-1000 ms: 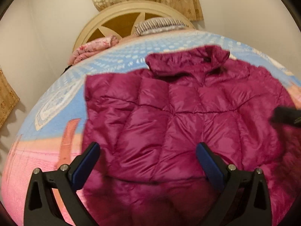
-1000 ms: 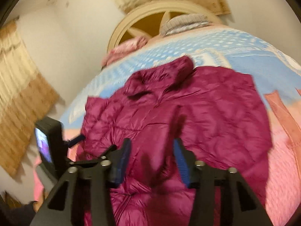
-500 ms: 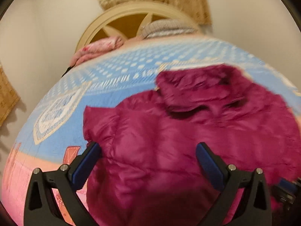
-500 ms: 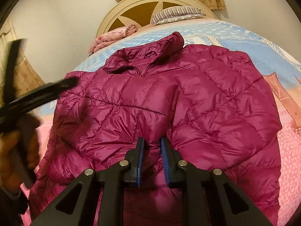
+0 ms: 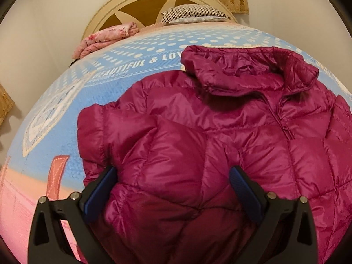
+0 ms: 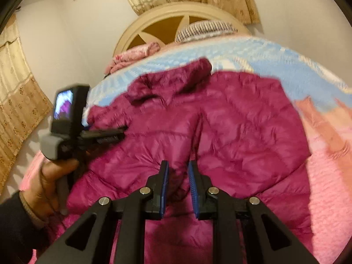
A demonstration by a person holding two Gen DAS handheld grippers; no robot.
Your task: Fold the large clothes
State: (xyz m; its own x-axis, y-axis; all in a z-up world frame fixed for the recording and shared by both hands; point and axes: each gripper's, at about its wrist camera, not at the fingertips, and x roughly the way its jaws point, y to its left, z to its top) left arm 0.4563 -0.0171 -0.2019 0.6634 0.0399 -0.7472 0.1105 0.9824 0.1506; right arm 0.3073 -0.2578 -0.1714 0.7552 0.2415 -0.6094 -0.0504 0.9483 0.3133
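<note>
So the right gripper [image 6: 178,171] has just narrowed right down from where it stood a second ago, and its blue pads now sit close together with a ridge of the magenta puffer jacket [image 6: 231,136] bunched between them, near the front opening at the lower middle of the coat. Looks like a pinch on that fold, though the blur makes it hard to swear the pads are pressing. Over on the left side, the left gripper [image 5: 173,182] has slid in over the jacket's left portion, jaws spread wide, nothing caught, puffy fabric under the gap. The person's hand [image 6: 47,184] on that tool shows in the right view. Farther back, the collar [image 5: 246,70] lies rumpled on the blue bedspread [image 5: 136,63], headboard [image 5: 154,6] beyond. My guess: fold's only starting, left still needs a grip.
</note>
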